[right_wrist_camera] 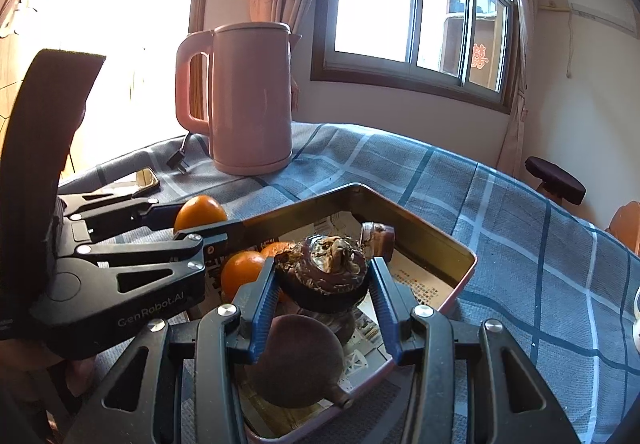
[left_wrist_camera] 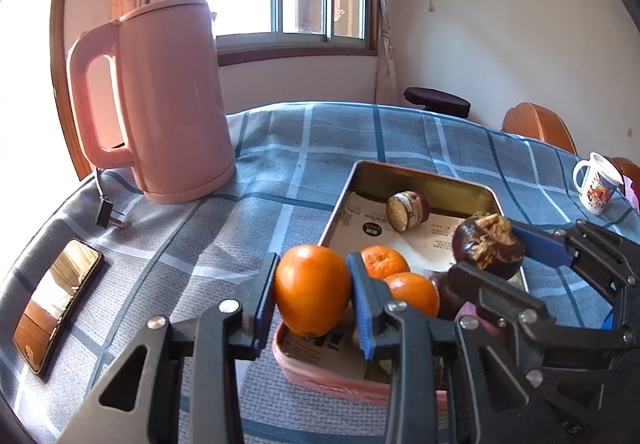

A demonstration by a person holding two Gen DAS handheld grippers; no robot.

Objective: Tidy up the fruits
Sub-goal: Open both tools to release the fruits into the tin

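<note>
My left gripper is shut on a smooth orange, held just above the near left corner of a metal tray. Two more oranges lie in the tray right behind it. My right gripper is shut on a dark brown fruit with a rough dry top, over the tray's near end. In the left wrist view that fruit hangs at the tray's right rim. A small dark fruit lies on its side at the tray's far end. Another dark round fruit rests under my right gripper.
A tall pink kettle stands at the far left on the blue checked cloth, its plug beside it. A phone lies at the left edge. A printed mug sits far right. Wooden chairs and a dark stool stand beyond the table.
</note>
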